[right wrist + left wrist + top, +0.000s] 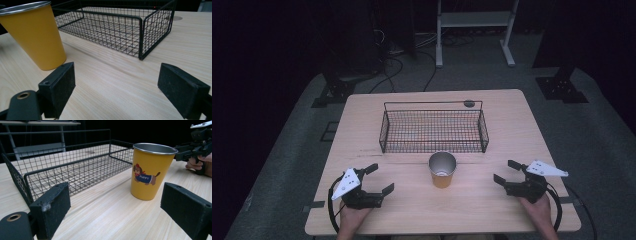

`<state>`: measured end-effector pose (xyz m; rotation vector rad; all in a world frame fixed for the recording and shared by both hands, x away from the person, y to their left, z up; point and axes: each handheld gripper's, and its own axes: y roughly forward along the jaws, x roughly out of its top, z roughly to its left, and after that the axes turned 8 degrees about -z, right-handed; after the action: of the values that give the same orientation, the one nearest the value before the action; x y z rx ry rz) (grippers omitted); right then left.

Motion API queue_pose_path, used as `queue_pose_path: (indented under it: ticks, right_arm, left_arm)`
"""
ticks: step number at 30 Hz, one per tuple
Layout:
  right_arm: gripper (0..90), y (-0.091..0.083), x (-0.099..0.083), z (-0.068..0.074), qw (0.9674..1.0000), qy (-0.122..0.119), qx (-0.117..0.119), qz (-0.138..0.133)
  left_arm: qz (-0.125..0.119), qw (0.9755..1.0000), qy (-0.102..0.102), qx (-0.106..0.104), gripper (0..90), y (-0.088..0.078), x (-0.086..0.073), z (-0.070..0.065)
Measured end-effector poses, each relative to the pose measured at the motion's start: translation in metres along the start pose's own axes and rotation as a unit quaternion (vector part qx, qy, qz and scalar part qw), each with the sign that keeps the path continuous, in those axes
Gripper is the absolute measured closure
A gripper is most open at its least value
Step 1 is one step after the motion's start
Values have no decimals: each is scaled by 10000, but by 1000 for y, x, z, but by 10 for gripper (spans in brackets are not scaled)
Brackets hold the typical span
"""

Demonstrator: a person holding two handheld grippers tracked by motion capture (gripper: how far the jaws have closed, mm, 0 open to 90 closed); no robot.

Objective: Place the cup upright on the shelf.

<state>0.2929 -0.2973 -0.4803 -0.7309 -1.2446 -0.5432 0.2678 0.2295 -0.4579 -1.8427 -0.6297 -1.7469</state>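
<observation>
My left claw [381,178] stood wide, nothing between its jaws, low over the near left part of the wooden table [512,120], with my hand [353,216] behind it at the table's front edge. My right claw [503,172] was spread just as wide and also held nothing; it sat over the near right part of the table, its grey three-cornered plate [546,169] on top and its cable [558,210] looping back past my wrist. Both claws pointed inward toward the yellow cup [442,169], which stood upright on the table between them, apart from each. The cup had a metal rim and metal inside. In the left gripper view the cup [151,172] showed a cartoon dog with the word PUPPY on its side, and my right claw [192,150] and its hand appeared beyond it at the far right. In the right gripper view the cup [35,35] stood at the upper left, its plain yellow side toward me, ahead of the left jaw and not touching it. A black wire basket [434,131] lay just behind the cup, near the middle of the table, long side toward me. I saw nothing in it but the wood through its mesh floor.
</observation>
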Motion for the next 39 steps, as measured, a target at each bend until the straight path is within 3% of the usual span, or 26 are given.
queue_pose_path:
  ticks: [21, 33, 39]
  right_arm:
    - [135, 2, 0, 3, 9999, -75, -54, 94]
    - [135, 2, 0, 3, 9999, -75, -51, 94]
    - [135, 2, 0, 3, 9999, -70, -50, 95]
  left_arm:
    - [-76, 9995, -13, -295, 74, 9, 1, -10]
    - [104, 9984, 42, -546, 22, 29, 4, -22]
    - [248, 9968, 121, -756, 19, 46, 8, -31]
